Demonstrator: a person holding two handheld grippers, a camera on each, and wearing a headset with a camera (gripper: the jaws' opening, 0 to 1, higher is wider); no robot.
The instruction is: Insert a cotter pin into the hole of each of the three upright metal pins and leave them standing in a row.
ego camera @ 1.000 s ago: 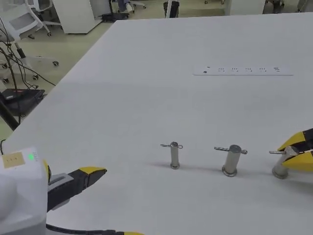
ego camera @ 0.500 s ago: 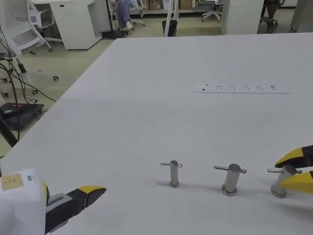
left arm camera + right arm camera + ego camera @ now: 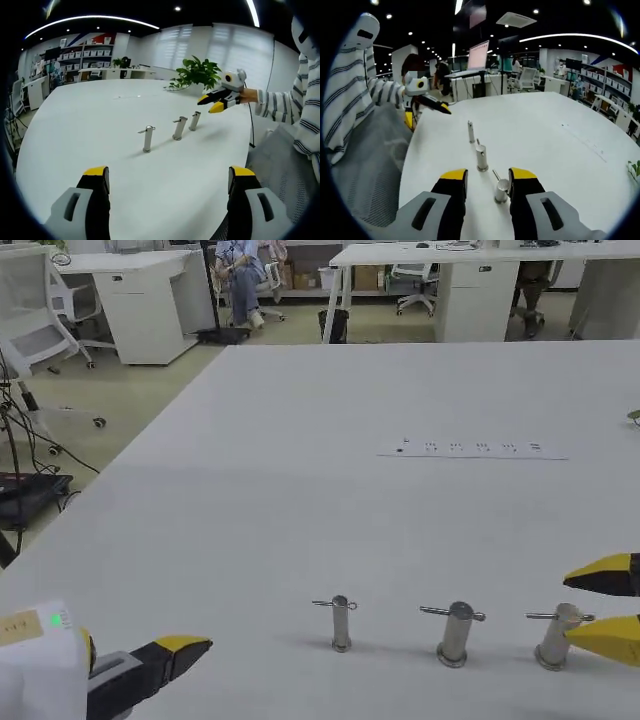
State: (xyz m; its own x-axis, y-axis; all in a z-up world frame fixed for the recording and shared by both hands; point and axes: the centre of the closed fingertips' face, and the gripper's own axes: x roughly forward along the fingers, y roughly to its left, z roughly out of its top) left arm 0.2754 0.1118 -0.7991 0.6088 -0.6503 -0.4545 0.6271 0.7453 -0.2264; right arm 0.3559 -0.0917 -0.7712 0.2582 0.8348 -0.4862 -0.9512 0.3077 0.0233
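Metal pins, three of them, stand upright in a row across the lower centre and lower right of the head view. Each has a cotter pin lying crosswise through its head, so the task looks all but complete. At the lower right edge the right gripper straddles the rightmost pin, jaws narrowly parted either side of its top and apparently not clamping it. At lower left the left gripper hangs well apart from the row, jaws wide and empty. Polished steel on small flanged feet probably sits solid yet tips easily, and the thin wire cotters look light and springy. Any correction is best taken low on the shank, never by the wire
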